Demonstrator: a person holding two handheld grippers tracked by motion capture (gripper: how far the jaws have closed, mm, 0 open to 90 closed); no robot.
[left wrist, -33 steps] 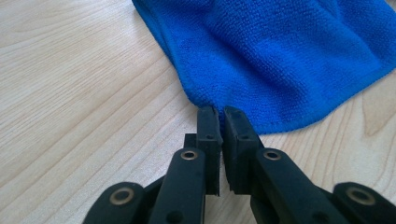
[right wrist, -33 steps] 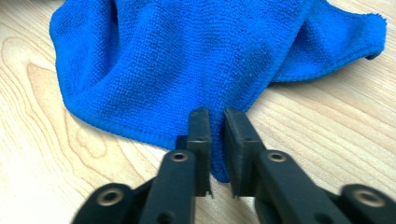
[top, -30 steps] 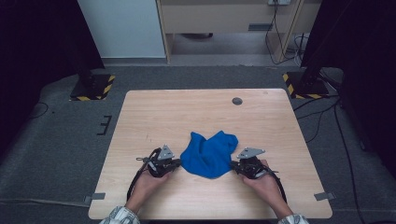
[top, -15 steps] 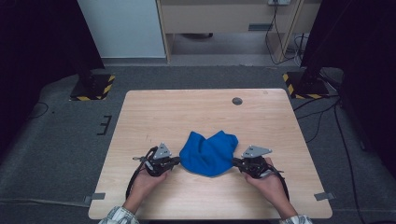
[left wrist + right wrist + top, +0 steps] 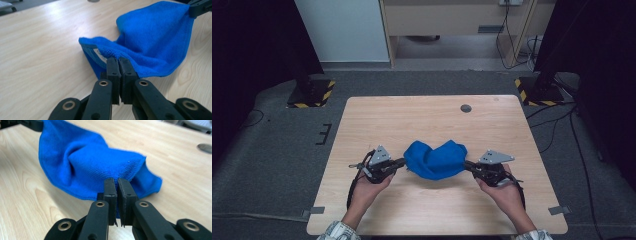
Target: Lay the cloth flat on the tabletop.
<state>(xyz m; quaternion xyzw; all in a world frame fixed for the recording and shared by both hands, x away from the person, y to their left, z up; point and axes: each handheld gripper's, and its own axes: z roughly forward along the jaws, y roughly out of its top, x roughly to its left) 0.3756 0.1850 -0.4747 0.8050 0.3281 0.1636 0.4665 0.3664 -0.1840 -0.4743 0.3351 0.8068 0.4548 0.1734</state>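
Left gripper [image 5: 119, 62]: jaws pinched tight on one corner of the blue cloth [image 5: 155, 42], fabric bunched between the pads. Right gripper [image 5: 117, 182]: same, jaws nearly together and clamped on the opposite corner of the cloth. In the high view the left gripper [image 5: 399, 162] and right gripper [image 5: 468, 165] sit at either end of the cloth [image 5: 435, 159], so the grip at two far corners looks meant for lifting and spreading it, probably ahead of a fold or a flat lay.

The cloth hangs between the two grips near the front middle of the table [image 5: 422, 115], sagging in the centre, with its lower folds apparently touching the wood; hard to tell how much is clear of the surface. A white tag [image 5: 98, 53] shows at the left corner.

Counts: one cloth, two grippers, two hands, one per gripper. One small dark round disc [image 5: 466, 108] sits near the far edge of the table, well apart from the cloth. One wooden table, nothing else on it.
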